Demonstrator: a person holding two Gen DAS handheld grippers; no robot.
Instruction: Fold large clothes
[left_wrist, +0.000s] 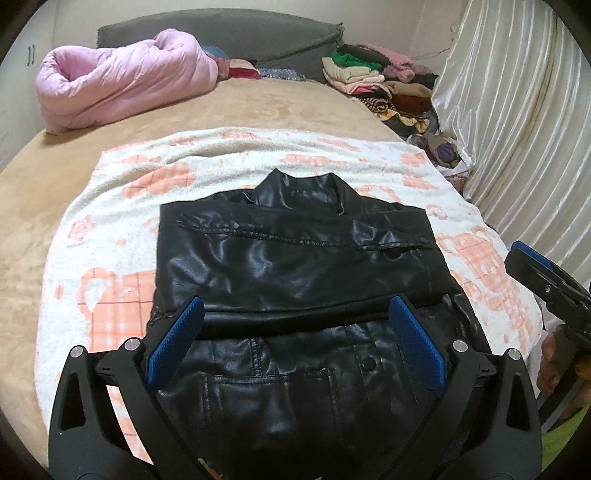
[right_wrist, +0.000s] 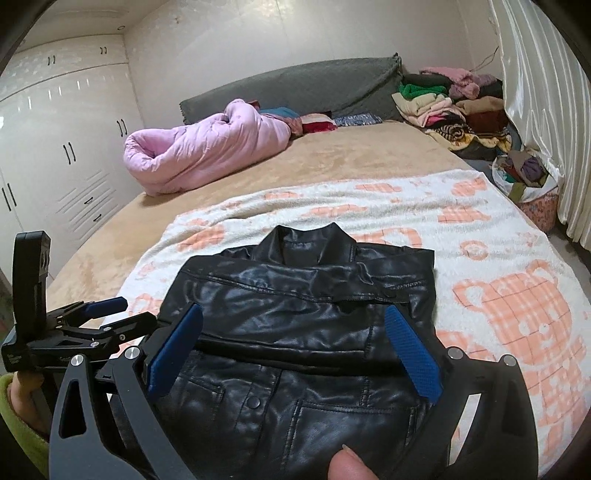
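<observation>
**Jacket lies straight ahead, collar at the far end**

The jacket (left_wrist: 295, 266) lies on the patterned blanket (left_wrist: 110, 229) on the bed (left_wrist: 258, 103), sides already folded inward, its long axis running near to far with the collar (left_wrist: 301, 188) away from us. We hold the left tool (left_wrist: 295, 347) and the right tool (right_wrist: 293, 354) over its near hem, both with fingers spread apart and gripping nothing. Neither hand is clearly nearer. We judge the next fold carries the near hem away toward the collar.
</observation>
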